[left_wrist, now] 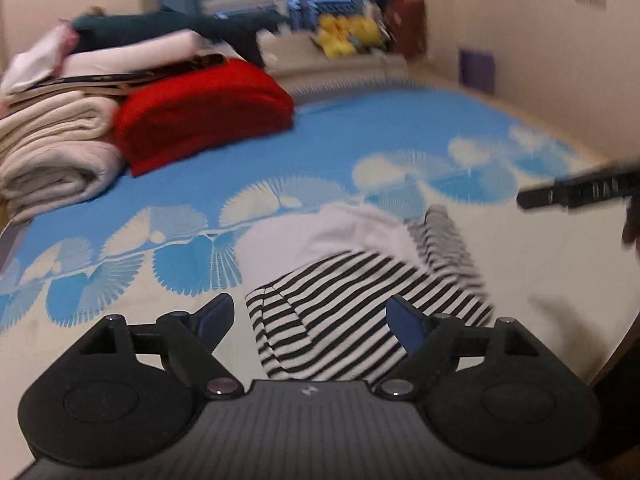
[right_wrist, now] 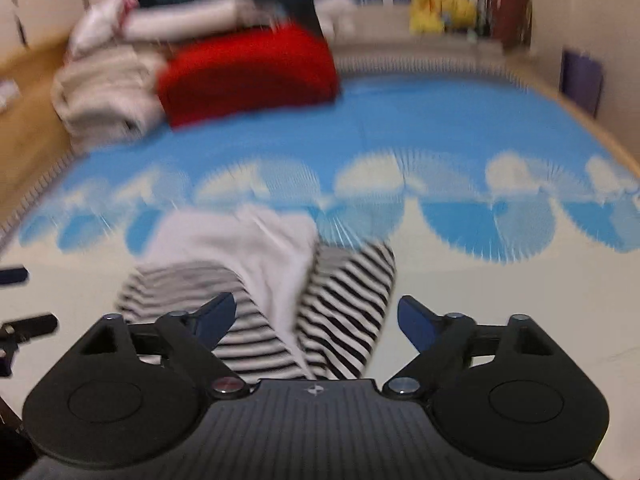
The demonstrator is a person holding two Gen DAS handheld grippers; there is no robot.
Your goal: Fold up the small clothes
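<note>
Left wrist view: the crumpled black-and-white striped fabric garment (left_wrist: 360, 312) is lying directly ahead between the left gripper (left_wrist: 310, 320)'s spread, empty fingers; the right gripper (right_wrist: 316, 320) is likewise gaping, equally near.

Two wrist fisheyes, low over the bed, both facing the far window.

Each looks forward along its own fingers: the left gripper (left_wrist: 308, 324) view sits close above the striped garment (left_wrist: 340, 312), the right gripper (right_wrist: 316, 324) view just beside it. Both share the garment (right_wrist: 320, 304), the blue sheet (left_wrist: 360, 136), the red stack (left_wrist: 200, 116) and the window; both are blurred.
</note>
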